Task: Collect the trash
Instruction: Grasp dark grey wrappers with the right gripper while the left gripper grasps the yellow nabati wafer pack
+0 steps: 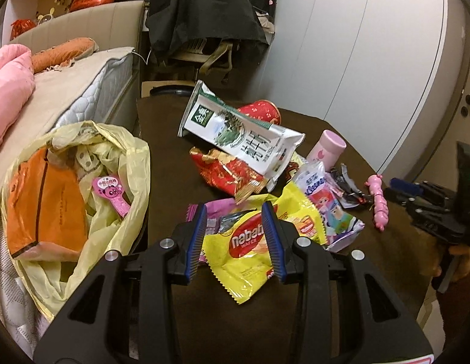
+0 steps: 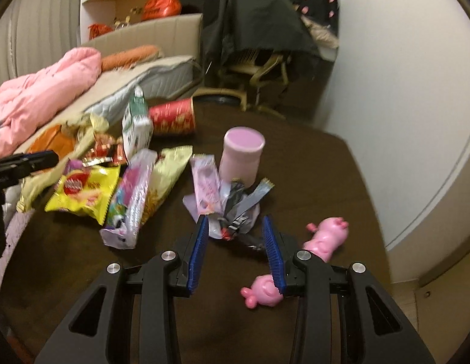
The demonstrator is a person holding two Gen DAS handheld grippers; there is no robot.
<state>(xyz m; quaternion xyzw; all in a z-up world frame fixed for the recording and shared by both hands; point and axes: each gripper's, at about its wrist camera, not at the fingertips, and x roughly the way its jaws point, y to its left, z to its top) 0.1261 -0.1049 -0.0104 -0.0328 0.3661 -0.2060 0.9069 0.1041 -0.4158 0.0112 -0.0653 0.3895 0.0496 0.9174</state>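
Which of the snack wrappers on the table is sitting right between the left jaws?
The yellow Nabati wafer wrapper; it alone lies between the open left jaws, while the red wrapper and green-and-white bag lie farther back.

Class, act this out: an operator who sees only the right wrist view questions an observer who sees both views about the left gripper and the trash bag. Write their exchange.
Operator: What sits at my left gripper?
Observer: The left gripper is open, its fingers framing a yellow wafer packet that lies on the table.
Operator: Where is the bag's mouth?
Observer: The yellow bag gapes open left of the table, by the bed.
Operator: Anything inside?
Observer: An orange box and a pink tag.
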